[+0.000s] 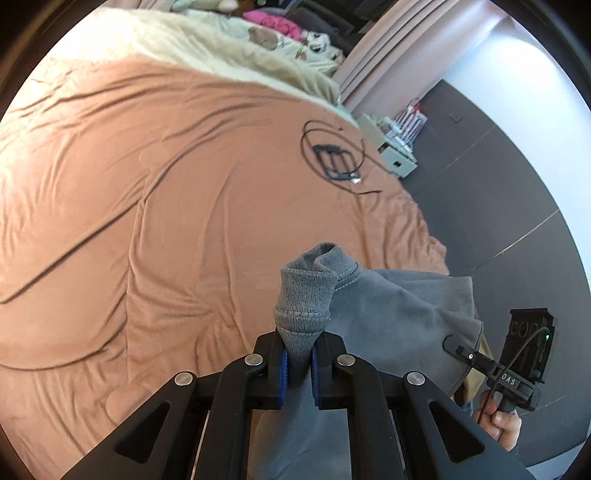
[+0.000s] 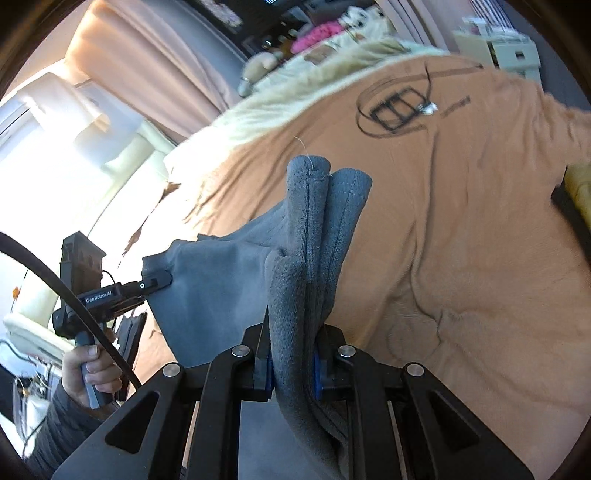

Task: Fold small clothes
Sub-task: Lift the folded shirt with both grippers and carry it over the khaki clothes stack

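A small grey garment (image 1: pixel 384 314) hangs stretched between both grippers above an orange bedspread (image 1: pixel 147 206). My left gripper (image 1: pixel 300 363) is shut on a ribbed cuff-like end of the cloth, which sticks up past the blue pads. In the right wrist view, my right gripper (image 2: pixel 293 369) is shut on a bunched, folded edge of the same grey garment (image 2: pixel 218 291). The right gripper's finger (image 1: pixel 463 349) pinches the cloth at the lower right of the left wrist view. The left gripper's fingertip (image 2: pixel 157 282) clamps the far corner in the right wrist view.
A black coiled cable with a small rectangular frame (image 1: pixel 334 160) lies on the bedspread (image 2: pixel 461 229) farther away. A cream blanket (image 1: pixel 221 51) and pink clothes (image 1: pixel 277 22) lie at the bed's far end. Dark floor (image 1: pixel 517 184) and a small shelf (image 1: pixel 395 147) lie beyond the bed's right edge.
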A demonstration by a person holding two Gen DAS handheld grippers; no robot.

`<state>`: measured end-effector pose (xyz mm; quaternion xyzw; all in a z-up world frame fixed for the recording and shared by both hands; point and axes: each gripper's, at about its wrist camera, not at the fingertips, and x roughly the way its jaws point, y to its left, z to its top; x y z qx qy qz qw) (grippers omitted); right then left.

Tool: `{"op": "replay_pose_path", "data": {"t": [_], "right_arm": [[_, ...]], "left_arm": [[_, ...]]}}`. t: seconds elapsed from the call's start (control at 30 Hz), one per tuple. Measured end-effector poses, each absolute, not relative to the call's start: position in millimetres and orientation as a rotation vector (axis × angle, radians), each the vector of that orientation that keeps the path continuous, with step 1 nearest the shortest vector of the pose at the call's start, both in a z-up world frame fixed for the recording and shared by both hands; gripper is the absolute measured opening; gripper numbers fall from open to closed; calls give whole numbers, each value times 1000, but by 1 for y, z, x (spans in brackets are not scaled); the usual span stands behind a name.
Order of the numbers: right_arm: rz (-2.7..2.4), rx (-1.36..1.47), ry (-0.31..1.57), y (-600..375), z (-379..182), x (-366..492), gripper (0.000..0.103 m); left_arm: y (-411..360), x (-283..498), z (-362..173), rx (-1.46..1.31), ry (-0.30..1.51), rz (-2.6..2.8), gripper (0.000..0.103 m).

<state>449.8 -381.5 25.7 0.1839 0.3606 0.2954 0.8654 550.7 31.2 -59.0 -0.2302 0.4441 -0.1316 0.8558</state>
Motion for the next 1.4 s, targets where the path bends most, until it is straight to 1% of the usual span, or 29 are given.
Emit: {"op": "replay_pose_path", "data": {"t": [0.3, 0.63, 0.8, 1.07, 1.4], "right_arm": [[639, 314, 623, -406, 57, 356, 11], [633, 287, 536, -425, 74, 282, 10], [622, 279, 485, -443, 89, 249, 10], [582, 284, 425, -488, 108, 217, 10], [482, 293, 353, -560, 106, 178, 10]], "left_arm": [[24, 488, -10, -486, 835, -301, 8], [3, 424, 41, -462, 735, -338, 8], [-18, 397, 74, -428, 688, -381, 8], [-72, 378, 117, -371, 651, -469, 8], [-178, 399, 144, -274, 652, -609, 7]]}}
